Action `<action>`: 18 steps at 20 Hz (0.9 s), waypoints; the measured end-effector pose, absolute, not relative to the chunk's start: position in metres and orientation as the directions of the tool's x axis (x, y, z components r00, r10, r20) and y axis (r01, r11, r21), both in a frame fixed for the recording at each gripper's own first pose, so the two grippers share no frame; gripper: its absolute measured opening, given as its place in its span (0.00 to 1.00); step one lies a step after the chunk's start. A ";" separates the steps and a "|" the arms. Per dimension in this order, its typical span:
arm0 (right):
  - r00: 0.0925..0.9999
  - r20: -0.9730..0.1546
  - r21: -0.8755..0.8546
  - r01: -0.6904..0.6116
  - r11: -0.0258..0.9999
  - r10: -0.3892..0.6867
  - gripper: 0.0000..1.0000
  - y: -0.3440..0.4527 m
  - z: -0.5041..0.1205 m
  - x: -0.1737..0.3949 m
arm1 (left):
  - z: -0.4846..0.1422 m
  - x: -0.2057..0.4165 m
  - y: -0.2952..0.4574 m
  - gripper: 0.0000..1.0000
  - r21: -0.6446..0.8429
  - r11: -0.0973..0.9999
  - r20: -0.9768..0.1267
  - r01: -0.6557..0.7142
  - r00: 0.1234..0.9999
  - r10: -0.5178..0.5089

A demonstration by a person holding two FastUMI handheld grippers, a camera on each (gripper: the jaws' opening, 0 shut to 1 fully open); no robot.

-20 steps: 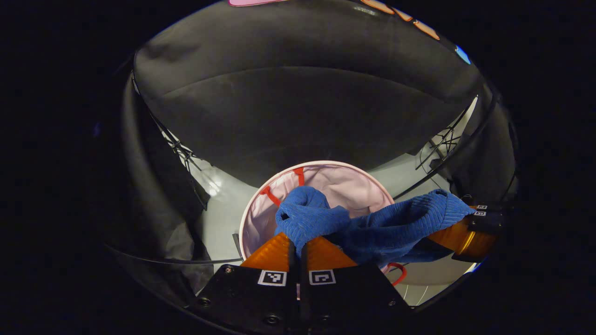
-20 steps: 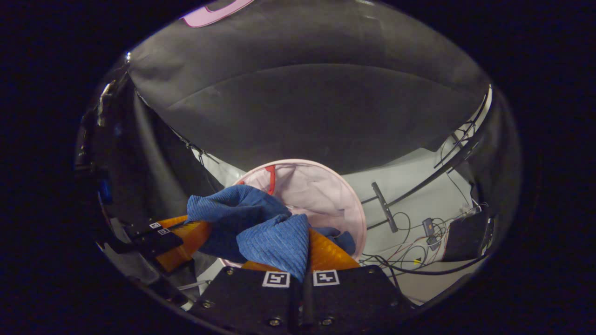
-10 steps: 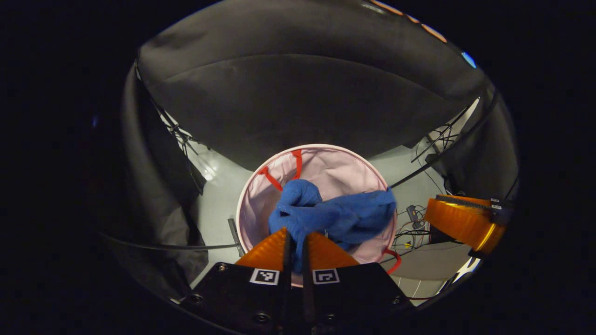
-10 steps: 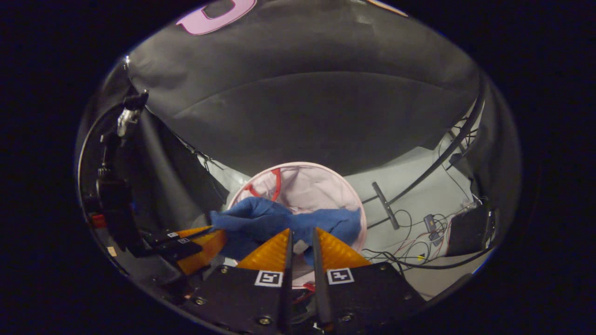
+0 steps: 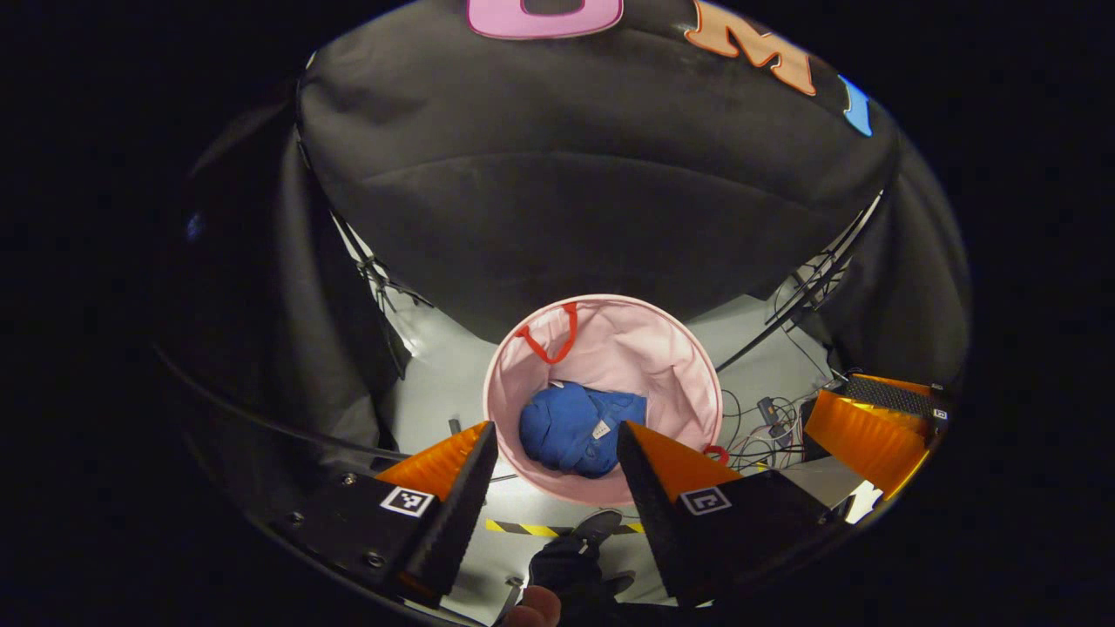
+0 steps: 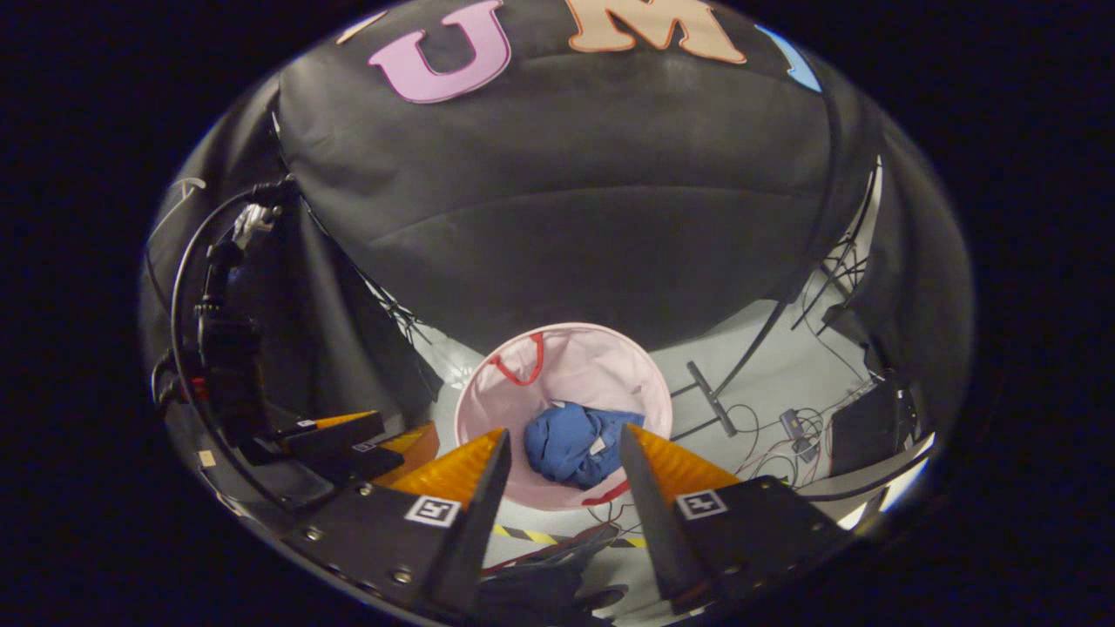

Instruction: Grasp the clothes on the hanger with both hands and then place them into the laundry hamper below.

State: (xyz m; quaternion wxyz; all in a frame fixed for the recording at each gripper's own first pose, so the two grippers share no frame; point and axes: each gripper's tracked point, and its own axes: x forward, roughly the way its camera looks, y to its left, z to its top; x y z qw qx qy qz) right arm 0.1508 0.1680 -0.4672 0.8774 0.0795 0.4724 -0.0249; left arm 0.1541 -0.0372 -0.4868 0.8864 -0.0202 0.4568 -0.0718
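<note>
A blue knitted garment [image 5: 579,427] lies crumpled at the bottom of the round pink laundry hamper [image 5: 679,357], which has red handles. My left gripper [image 5: 556,433] hangs open above the hamper's near rim, with nothing between its fingers. The right gripper [image 5: 871,422] appears at the right edge of the left gripper view. In the right gripper view the same garment [image 6: 575,442] rests inside the hamper [image 6: 601,366], and my right gripper [image 6: 562,438] stands open above it, empty. The left gripper [image 6: 348,440] shows low at the left there.
The hamper stands on a pale floor against black cloth walls. Cables and small devices [image 6: 797,427] lie on the floor to the right of it. A yellow-black tape strip [image 5: 531,529] runs in front of it. A dark shoe [image 5: 571,562] shows below my fingers.
Both grippers have opened and let go of the blue garment, which dropped into the hamper. Both grippers have risen and now sit farther above it.
</note>
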 end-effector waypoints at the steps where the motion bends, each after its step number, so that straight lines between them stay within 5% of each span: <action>1: 0.562 -0.827 0.110 0.114 0.987 0.027 0.84 0.169 -0.456 0.143 | -0.477 0.146 -0.030 0.93 -0.091 0.990 -0.798 0.103 0.588 -0.134; 2: 0.576 -0.817 0.106 0.107 0.989 0.025 1.00 0.171 -0.444 0.135 | -0.467 0.138 -0.023 0.97 -0.074 0.993 -0.788 0.088 0.605 -0.112; 18: 0.866 -0.500 0.098 0.059 0.993 -0.002 0.99 0.179 -0.200 0.096 | -0.233 0.072 0.009 0.98 -0.115 0.992 -0.505 0.047 0.857 -0.099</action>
